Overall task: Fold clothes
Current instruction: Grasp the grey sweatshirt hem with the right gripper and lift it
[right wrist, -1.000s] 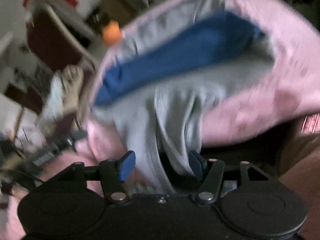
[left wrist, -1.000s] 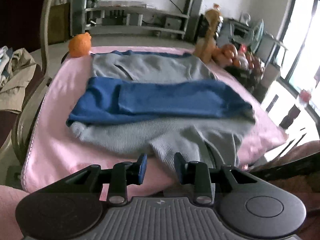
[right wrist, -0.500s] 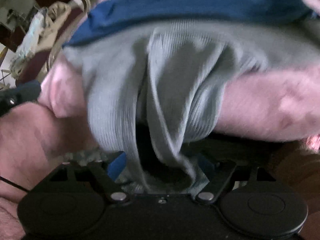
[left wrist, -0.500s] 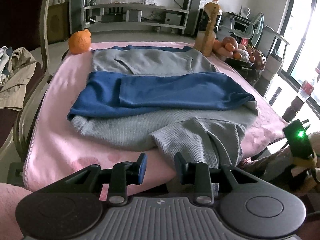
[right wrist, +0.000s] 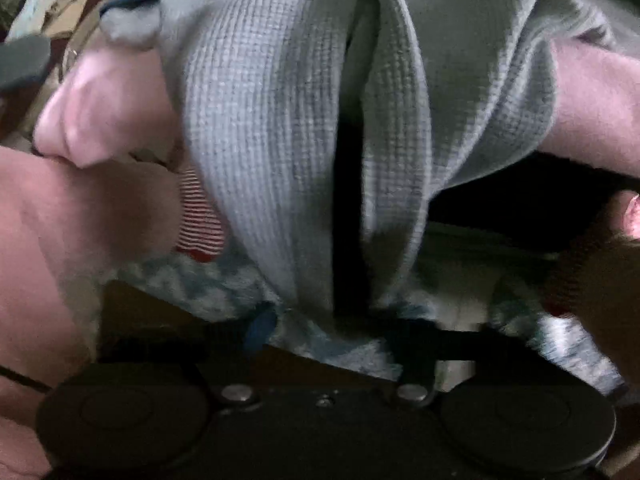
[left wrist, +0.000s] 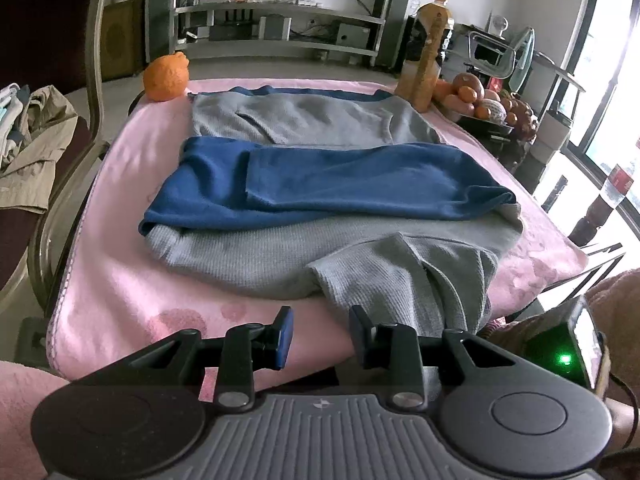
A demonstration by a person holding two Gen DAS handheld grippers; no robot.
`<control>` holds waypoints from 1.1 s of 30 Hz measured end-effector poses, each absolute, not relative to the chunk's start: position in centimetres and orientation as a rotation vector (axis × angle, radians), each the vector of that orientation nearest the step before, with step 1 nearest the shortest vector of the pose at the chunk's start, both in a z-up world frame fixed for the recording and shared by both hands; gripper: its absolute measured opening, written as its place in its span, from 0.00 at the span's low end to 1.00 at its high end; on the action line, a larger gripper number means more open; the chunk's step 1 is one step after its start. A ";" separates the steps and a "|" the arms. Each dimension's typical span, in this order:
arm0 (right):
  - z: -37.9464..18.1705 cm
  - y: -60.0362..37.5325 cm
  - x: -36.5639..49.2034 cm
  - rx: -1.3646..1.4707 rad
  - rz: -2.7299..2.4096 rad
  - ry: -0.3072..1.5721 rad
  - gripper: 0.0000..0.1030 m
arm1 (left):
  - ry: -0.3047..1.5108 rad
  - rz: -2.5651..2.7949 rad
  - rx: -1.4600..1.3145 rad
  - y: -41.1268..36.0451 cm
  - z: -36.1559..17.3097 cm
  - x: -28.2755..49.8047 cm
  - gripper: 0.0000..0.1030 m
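The grey-and-blue garment [left wrist: 320,184] lies spread flat on the pink blanket [left wrist: 112,280] that covers the table. Its blue sleeves are folded across the grey waffle-knit body. The garment's near grey part hangs over the blanket's near edge.

Left gripper [left wrist: 320,334]: positioned at the blanket's near edge, just left of the hanging grey part. The jaws stand apart with nothing between them; only pink blanket shows in the gap.

Right gripper [right wrist: 332,332]: pointed steeply down at the hanging grey part, below the blanket's near edge. The jaws have just been closing. Grey waffle-knit cloth lies between the fingers, with the blue left pad partly covered by it. The view is dark and blurred here, so whether the pads press on the cloth cannot be told.

An orange fruit [left wrist: 166,78] sits at the blanket's far left corner. A juice bottle [left wrist: 428,56] stands at the blanket's far right corner, with a fruit bowl [left wrist: 484,108] just right of it.
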State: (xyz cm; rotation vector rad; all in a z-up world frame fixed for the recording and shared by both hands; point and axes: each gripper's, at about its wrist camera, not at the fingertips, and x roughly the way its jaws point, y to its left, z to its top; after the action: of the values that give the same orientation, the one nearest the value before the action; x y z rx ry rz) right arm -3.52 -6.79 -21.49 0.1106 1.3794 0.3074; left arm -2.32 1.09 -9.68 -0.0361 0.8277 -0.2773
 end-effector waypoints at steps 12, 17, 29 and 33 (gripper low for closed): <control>-15.4 -8.1 -4.9 0.195 0.403 1.277 0.05 | 0.819 -0.272 -0.065 1.5 -9.4 -2.4 0.31; -15.9 -8.7 -4.1 0.214 0.404 1.299 0.06 | 0.823 -0.279 -0.053 1.4 -9.5 -2.4 0.31; -19.4 -7.3 -4.2 0.085 0.345 1.357 0.79 | 0.825 -0.274 -0.047 1.4 -9.5 -2.5 0.31; -19.4 -8.1 -3.9 0.116 0.271 1.352 0.80 | 0.825 -0.279 -0.043 1.3 -9.6 -2.5 0.31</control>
State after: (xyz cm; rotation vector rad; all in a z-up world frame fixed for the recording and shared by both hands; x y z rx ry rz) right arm -3.95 -8.13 -19.43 0.1163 1.3524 0.2714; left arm -2.50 1.34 -9.57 -0.0434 0.8248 -0.2786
